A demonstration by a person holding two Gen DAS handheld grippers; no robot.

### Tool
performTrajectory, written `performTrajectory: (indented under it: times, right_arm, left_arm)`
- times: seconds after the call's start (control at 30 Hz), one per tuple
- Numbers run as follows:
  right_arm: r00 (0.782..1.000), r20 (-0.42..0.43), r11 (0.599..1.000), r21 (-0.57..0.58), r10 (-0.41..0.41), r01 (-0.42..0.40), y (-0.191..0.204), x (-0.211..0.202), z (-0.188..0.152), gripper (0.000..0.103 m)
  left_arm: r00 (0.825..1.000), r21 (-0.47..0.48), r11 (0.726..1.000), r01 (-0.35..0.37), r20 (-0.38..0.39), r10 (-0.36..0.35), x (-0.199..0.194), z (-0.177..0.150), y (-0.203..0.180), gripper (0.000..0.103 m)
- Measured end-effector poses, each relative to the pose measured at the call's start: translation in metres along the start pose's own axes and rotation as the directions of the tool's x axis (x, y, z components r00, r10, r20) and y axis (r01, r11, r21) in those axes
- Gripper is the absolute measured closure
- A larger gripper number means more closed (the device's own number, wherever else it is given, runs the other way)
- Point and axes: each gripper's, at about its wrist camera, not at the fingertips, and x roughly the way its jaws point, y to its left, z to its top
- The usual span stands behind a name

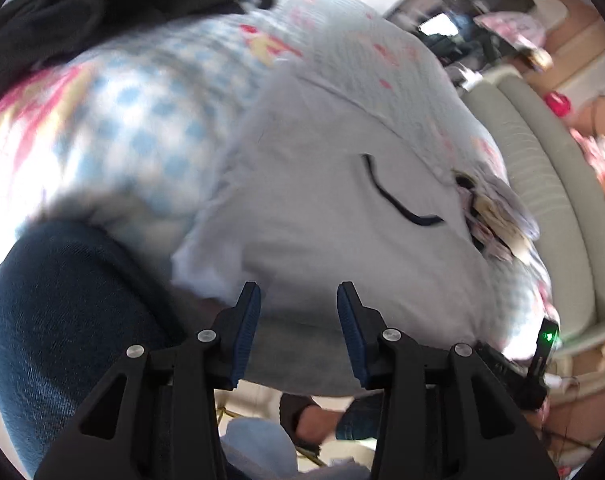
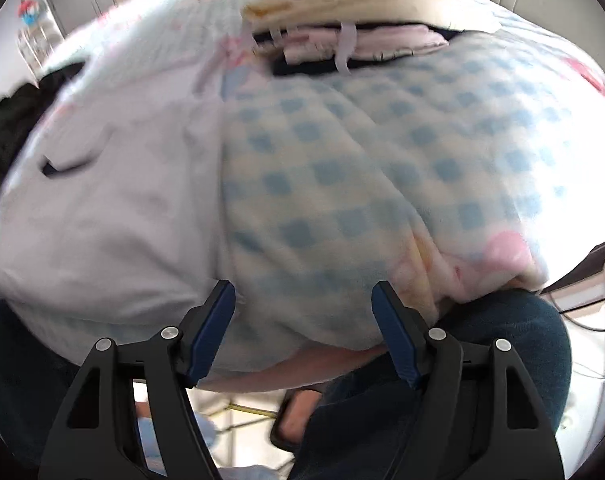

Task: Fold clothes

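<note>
Fabric: pale grey-white garment [image 1: 334, 208], soft cotton look, spread flat with a thin black curved mark [image 1: 398, 196] on it at about 2 o'clock from the left gripper.
Where it lies: on a blue-and-white checked blanket [image 2: 362, 168] covering a bed, near the edge closest to the person.
Left gripper [image 1: 298, 332]: jaws partly open, blue pads apart, garment's near edge showing in the gap behind them, nothing pinched as far as I can see.
Right gripper [image 2: 304, 332]: jaws wide apart over the blanket edge, nothing between them; the garment sits at 10 o'clock from it.
Folded stack [image 2: 350, 40]: pink, white and yellow pieces piled at 12 o'clock in the right wrist view, at the far side of the blanket.
Dark clothing [image 1: 102, 4]: black heap at 11 o'clock in the left view.
Person: denim-clad leg [image 1: 70, 320] at 8 o'clock, just beside the bed edge.
Blur: both views are smeary, so fine detail is hard to tell.
</note>
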Motion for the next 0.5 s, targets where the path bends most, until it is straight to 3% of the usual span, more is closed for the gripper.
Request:
performTrajectory:
  times: [0.07,0.1,0.13,0.2,0.27,0.37,0.4,0.47,0.5]
  right_arm:
    - [0.997,-0.030,0.997,-0.032,-0.068,0.067,0.004,0.007,0.000,0.033]
    - [0.999,-0.014,0.999,-0.015,-0.050,0.050,0.004,0.000,0.002,0.033]
    - [1.000,0.002,1.000,0.003,-0.026,0.026,0.004,-0.007,0.003,0.033]
    - [0.992,0.037,0.991,0.046,0.122,-0.124,0.004,-0.023,0.003,0.033]
    - [0.938,0.007,0.934,0.094,0.345,-0.345,0.009,-0.026,0.000,0.031]
    - [0.809,-0.074,0.808,0.155,0.583,-0.568,0.027,-0.009,-0.010,0.031]
    - [0.802,-0.093,0.804,0.162,0.590,-0.573,0.034,-0.004,-0.015,0.031]
    - [0.819,-0.126,0.826,0.157,0.561,-0.542,0.045,0.013,-0.019,0.031]
    - [0.817,-0.118,0.821,0.181,0.565,-0.541,0.045,0.015,-0.019,0.031]
  left_arm:
    - [0.999,-0.112,0.993,0.037,0.008,-0.037,0.000,-0.001,0.015,0.061]
    - [0.997,-0.155,0.985,0.082,0.004,-0.082,-0.001,0.000,0.021,0.061]
    - [0.993,-0.168,0.979,0.119,-0.007,-0.121,0.001,0.000,0.021,0.059]
    - [0.981,-0.177,0.967,0.182,-0.038,-0.192,0.007,-0.003,0.019,0.053]
    - [0.969,-0.179,0.959,0.219,-0.072,-0.235,0.016,-0.008,0.014,0.051]
    - [0.965,-0.205,0.952,0.228,-0.082,-0.249,0.026,-0.015,0.014,0.050]
    - [0.967,-0.222,0.949,0.222,-0.071,-0.243,0.027,-0.017,0.017,0.050]
    - [0.968,-0.288,0.930,0.227,-0.036,-0.247,0.029,-0.012,0.026,0.050]
    - [0.965,-0.319,0.916,0.243,-0.021,-0.263,0.031,-0.010,0.028,0.050]
